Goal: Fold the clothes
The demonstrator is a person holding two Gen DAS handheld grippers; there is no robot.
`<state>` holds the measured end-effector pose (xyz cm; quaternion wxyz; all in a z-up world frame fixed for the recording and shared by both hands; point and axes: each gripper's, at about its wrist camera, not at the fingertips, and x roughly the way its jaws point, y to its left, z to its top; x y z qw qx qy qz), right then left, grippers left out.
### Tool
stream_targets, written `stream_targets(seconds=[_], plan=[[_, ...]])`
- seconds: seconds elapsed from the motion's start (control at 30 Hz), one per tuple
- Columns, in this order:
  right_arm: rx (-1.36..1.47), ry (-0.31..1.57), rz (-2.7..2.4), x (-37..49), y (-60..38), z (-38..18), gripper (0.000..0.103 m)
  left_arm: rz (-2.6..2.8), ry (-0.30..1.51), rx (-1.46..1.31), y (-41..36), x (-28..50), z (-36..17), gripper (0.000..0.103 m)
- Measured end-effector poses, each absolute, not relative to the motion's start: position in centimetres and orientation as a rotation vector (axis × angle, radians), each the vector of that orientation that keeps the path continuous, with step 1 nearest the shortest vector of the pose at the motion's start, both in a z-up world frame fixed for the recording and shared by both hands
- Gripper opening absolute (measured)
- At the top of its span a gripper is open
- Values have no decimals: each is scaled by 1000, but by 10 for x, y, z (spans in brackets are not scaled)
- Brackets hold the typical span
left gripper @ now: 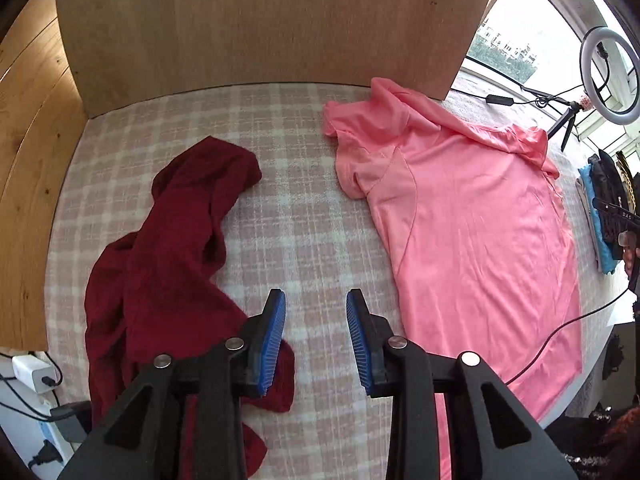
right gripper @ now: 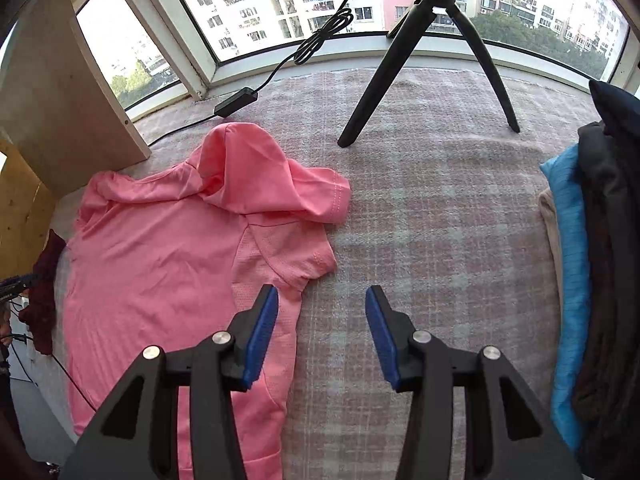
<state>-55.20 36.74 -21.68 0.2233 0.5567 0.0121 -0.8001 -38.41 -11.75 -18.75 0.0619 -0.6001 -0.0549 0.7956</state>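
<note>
Your left tongs (left gripper: 316, 300) hang open and empty above the checked blanket (left gripper: 296, 208), between the crumpled dark red garment (left gripper: 172, 240) on their left and the pink T-shirt (left gripper: 472, 240) on their right. The shirt lies mostly flat, its collar end bunched near the wooden board (left gripper: 260, 20). Your right tongs (right gripper: 322, 300) also stand open, gripping nothing, over the shirt's edge near a sleeve (right gripper: 296, 256). Folded clothes (right gripper: 592, 280) are stacked at the right, a tripod (right gripper: 432, 56) beyond.
</note>
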Motion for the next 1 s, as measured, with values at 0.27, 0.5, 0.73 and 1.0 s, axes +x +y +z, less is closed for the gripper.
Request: stream_targets(seconds=[0.27,0.5,0.73,1.0], plan=[[1595,-35,-2118,-419,431,-182,51,2187,-284,-1941,-129,-226,-205,31],[1784,34,-1992,-306,427,-251,51,2012,-175,-1933,-72,-167,-242,31],[1798,64,-2003,-261,423,-270,51,2022,-96,-1899,-54,-155,-251,30],[1794,133,-2013,-248,416,-284,51,2027,39,-1890,-42,-147,-254,20]])
